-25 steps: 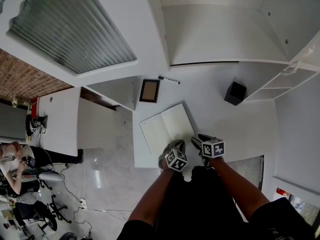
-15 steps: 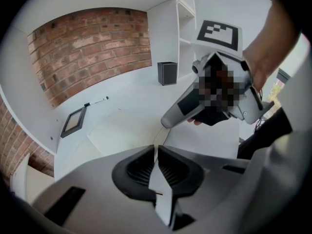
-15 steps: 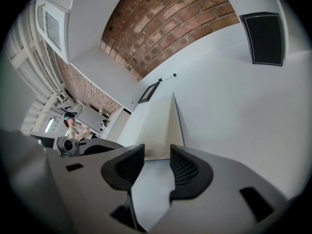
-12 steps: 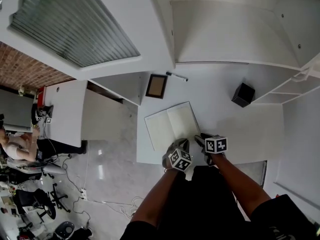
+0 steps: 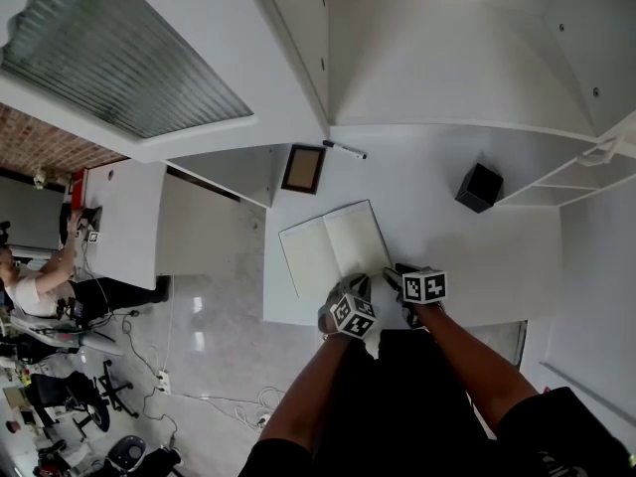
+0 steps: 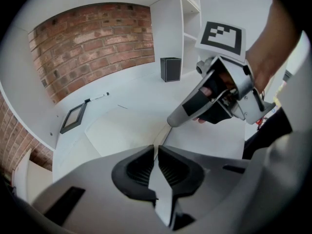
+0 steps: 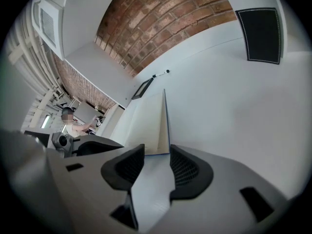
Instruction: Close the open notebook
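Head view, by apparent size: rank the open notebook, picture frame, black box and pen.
1. Open notebook, clearly the largest.
2. Picture frame and black box: about alike, so not ranked.
3. Pen, the smallest.

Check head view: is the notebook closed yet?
No, the notebook lies open on the table, with both pages facing up.

The open notebook [image 5: 333, 246] lies on the table [image 5: 467, 256], near its front edge. From the notebook, the picture frame [image 5: 302, 168] sits at eleven o'clock, the pen [image 5: 344, 149] at twelve and the box [image 5: 478, 187] at two. The left gripper [image 5: 356, 286] is at five and the right gripper [image 5: 395, 274] at four.
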Available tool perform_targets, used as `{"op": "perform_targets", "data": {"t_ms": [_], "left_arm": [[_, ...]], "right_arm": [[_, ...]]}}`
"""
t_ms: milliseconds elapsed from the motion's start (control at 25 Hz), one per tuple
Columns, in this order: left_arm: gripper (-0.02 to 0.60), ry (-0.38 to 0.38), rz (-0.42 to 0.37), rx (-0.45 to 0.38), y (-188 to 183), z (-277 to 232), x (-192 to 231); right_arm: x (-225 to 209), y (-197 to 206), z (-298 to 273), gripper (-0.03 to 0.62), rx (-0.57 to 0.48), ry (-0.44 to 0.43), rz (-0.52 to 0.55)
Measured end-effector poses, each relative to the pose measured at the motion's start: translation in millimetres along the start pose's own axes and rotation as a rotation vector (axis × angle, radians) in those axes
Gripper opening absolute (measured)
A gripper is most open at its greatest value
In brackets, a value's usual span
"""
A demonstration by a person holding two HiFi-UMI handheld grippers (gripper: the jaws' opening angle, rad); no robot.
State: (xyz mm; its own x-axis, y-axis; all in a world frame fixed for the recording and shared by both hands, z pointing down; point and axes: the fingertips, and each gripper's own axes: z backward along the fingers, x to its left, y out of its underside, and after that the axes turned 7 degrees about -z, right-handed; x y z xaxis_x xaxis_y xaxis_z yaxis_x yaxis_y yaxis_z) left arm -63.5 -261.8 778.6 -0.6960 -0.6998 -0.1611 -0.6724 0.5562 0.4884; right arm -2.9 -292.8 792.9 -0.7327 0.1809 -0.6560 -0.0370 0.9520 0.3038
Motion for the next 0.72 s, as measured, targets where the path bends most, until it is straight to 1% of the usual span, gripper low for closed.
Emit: {"op": "perform_targets", "data": {"t_ms": [120,280,520,640,680,720], "left_arm": [[0.026,-0.006,-0.017,0.011,-0.7,-3.7,-1.0],[0.028,-0.015,-0.085,0.039,-0.2,-8.7,-3.5],[0.028,-0.026,-0.107,0.058,0.6,-15.5,-4.1],[0.029,-0.035,-0.133,0.063,0.0,-17.1,-3.8],[0.035,-0.038,-0.141,0.064,-0.3,-17.6,-3.4],[0.057,-0.039,-0.148,0.065,-0.8,-18.3,-3.0]], "right_arm": [[-5.4,-0.8,-2.1,0.163,0.009,-0.002,-0.007],[-6.2,-0.6,-3.7,0.163,0.017,-0.020,-0.018],[-6.6,-3.5,-3.8,0.163,0.019,-0.026,-0.008],[-8.3,-3.0,-3.2,0.163,0.019,-0.026,-0.009],[-8.6,-3.0,-2.8,0.163,0.018,-0.027,-0.011],[-8.7,-3.0,-2.4,0.163,0.017,-0.027,-0.013]]}}
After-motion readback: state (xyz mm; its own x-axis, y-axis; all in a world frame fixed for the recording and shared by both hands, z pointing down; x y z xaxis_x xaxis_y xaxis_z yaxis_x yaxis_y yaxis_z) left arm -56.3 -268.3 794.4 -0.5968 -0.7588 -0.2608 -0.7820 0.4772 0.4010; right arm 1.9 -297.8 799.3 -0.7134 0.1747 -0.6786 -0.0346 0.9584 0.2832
